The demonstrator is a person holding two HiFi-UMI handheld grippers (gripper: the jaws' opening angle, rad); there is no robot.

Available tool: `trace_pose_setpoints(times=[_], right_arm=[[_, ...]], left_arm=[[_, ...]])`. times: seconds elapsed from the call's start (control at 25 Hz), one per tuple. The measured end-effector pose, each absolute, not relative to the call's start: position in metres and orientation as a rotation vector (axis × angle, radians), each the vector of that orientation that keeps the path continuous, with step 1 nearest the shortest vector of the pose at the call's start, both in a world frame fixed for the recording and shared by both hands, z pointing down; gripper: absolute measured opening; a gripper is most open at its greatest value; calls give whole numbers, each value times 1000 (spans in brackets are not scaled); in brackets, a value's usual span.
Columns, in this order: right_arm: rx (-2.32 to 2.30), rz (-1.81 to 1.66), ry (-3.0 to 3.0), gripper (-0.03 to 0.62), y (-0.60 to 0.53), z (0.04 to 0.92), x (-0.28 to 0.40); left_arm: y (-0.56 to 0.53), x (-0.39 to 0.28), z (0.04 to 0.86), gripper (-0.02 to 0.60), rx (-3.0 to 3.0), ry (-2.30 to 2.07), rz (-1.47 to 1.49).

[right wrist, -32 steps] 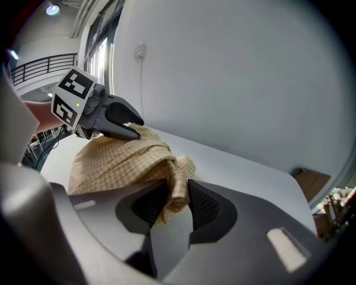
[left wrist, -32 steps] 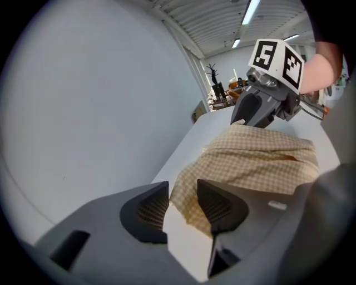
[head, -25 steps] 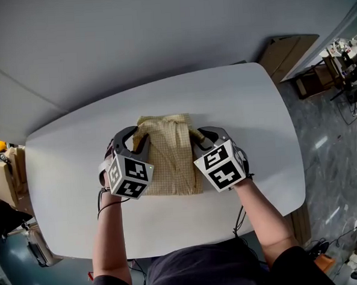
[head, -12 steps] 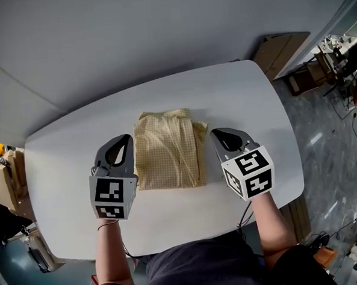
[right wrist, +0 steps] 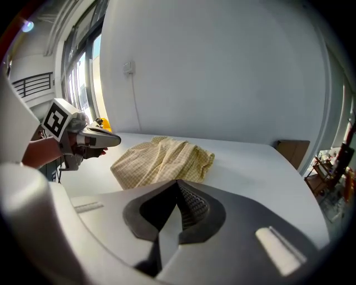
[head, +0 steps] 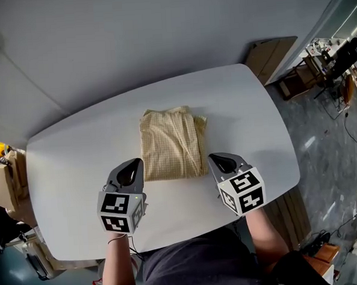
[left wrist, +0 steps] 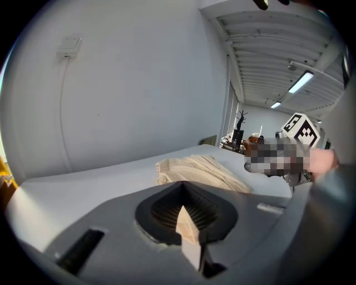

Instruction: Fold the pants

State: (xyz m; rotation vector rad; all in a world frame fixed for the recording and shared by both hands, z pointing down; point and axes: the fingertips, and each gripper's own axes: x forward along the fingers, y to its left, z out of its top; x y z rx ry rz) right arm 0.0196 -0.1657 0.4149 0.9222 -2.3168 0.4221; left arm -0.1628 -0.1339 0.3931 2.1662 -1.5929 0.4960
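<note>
The yellow checked pants (head: pixel 172 143) lie folded into a compact rectangle in the middle of the white table (head: pixel 71 157). My left gripper (head: pixel 130 167) hovers near the fold's front left corner, apart from the cloth. My right gripper (head: pixel 220 161) hovers off the front right corner, also clear of it. Both have just closed their jaws, with nothing between them. In the left gripper view the shut jaws (left wrist: pixel 182 210) point at the pants (left wrist: pixel 197 171). In the right gripper view the shut jaws (right wrist: pixel 177 188) face the pants (right wrist: pixel 161 158), and the left gripper (right wrist: pixel 72 131) shows at the left.
The table's front edge (head: pixel 190 240) runs just under my hands. A cardboard box (head: pixel 269 55) leans beyond the far right corner. Cluttered furniture (head: pixel 327 60) stands on the floor to the right. A plain wall (head: pixel 130 39) lies behind the table.
Both grippers have drawn back from the sides of the pants toward the front edge and risen. Their jaws have gone from open to shut. The pants stay folded on the table.
</note>
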Motion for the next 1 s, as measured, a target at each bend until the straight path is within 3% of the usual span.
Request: trace_pose_setpoints(times=[0.44,1.0], right_arm=[[983,508,-2382,0,-99,406,1],[1024,515,-2390,-2,-33,404,-15]], left_arm=[[-54,-135,402,-7,2248,-1372,386],[13,-122,418,-6,2298,-1267,512]])
